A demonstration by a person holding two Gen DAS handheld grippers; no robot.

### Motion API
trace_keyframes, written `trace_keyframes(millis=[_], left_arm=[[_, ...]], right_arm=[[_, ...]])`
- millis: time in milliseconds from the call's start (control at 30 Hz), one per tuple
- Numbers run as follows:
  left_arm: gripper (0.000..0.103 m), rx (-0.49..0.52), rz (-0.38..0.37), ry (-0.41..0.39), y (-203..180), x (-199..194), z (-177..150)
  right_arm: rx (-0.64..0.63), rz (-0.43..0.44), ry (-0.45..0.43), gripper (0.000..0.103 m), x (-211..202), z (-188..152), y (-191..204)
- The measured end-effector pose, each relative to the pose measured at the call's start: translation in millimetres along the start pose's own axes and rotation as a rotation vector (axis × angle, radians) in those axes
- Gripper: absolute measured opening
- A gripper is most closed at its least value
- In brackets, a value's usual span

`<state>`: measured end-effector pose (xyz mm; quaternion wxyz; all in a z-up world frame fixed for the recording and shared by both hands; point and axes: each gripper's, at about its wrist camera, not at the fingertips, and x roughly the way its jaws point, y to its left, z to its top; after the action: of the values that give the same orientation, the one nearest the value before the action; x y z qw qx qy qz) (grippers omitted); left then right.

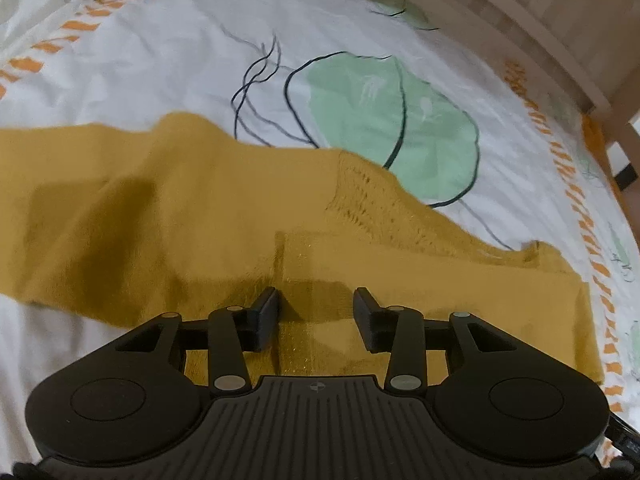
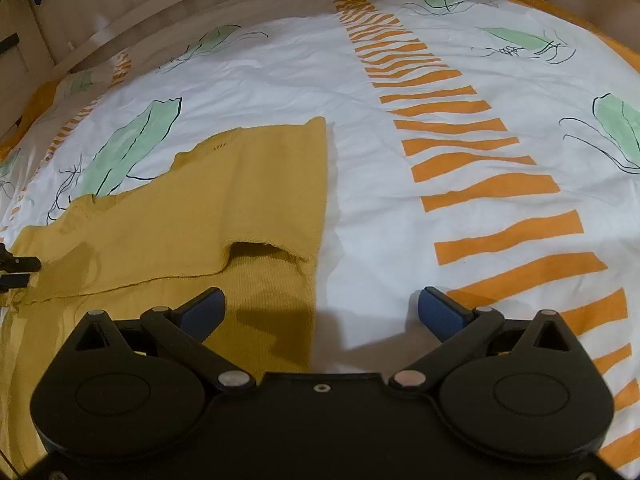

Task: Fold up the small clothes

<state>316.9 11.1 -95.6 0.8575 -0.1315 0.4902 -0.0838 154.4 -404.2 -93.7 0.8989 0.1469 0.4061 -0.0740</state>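
Left gripper hangs partly open just above the mustard knitted garment, pads off the fabric. Right gripper gapes wide and empty over the garment's edge. Garment lies half-folded on the patterned bedsheet.

Your left gripper: matte black body, ribbed centre plate w/ small crosshair mark, two round side discs, silver pivot pins, black fingers. Your right gripper: same black shell, smooth centre plate w/ one silver screw, silver pins, blue ribbed pads on black linkage arms.
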Motion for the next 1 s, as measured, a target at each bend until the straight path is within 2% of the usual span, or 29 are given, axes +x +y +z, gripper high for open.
trace_keyframes(millis=[133, 233, 267, 300, 333, 367, 533, 633, 733, 767, 800, 933, 967, 1000], left_arm=[[0.040, -0.013, 0.031, -0.024, -1.2, -2.1, -3.7], [0.039, -0.008, 0.010, -0.001, -3.1, 0.7, -6.5], [0.036, 0.003, -0.004, 0.003, -4.8, 1.7, -7.0], [0.018, 0.023, -0.017, -0.003, -7.4, 1.9, -8.1], [0.009, 0.042, -0.021, -0.012, -10.3, 1.7, -9.3], [0.007, 0.054, -0.023, -0.021, -12.3, 0.5, -10.1], [0.006, 0.115, 0.088, -0.149, -21.7, -19.1, -5.4], [0.007, 0.144, 0.097, -0.133, -22.3, -14.1, 1.2], [0.017, 0.113, 0.062, -0.071, -19.0, -2.9, 2.2], [0.031, 0.099, 0.042, -0.047, -16.3, 0.4, 2.3], [0.036, 0.079, 0.018, -0.025, -12.7, 3.8, 1.5], [0.041, 0.019, -0.060, -0.042, -1.4, 2.1, -5.5], [0.048, 0.019, -0.087, -0.041, 0.3, 0.8, -6.1], [0.061, 0.019, -0.115, -0.031, 1.8, -0.1, -6.2]], right_arm=[[0.010, 0.006, -0.001, 0.103, 0.0, 0.4, -1.6], [0.006, 0.007, -0.001, 0.103, 0.5, 0.1, -0.7], [0.003, 0.007, 0.000, 0.103, 0.7, -0.1, -0.2], [0.001, 0.006, 0.000, 0.103, 0.8, -0.3, 0.1], [-0.001, 0.007, 0.001, 0.103, 0.7, -0.1, 0.2], [0.000, 0.007, 0.001, 0.103, 0.9, -0.2, -0.1], [0.009, 0.012, -0.002, 0.103, -0.1, 0.0, -1.1], [0.012, 0.013, -0.003, 0.103, 0.1, 0.1, -0.8], [0.006, 0.011, -0.002, 0.103, 0.0, 0.3, -0.6], [0.007, 0.011, -0.002, 0.103, -0.1, 0.3, -0.6], [0.008, 0.012, -0.002, 0.103, -0.1, 0.2, -0.5], [0.017, 0.021, -0.003, 0.103, -1.0, 0.4, -1.9], [0.018, 0.023, -0.005, 0.103, -1.3, 0.5, -2.0], [0.019, 0.025, -0.006, 0.103, -1.6, 0.7, -2.1]])
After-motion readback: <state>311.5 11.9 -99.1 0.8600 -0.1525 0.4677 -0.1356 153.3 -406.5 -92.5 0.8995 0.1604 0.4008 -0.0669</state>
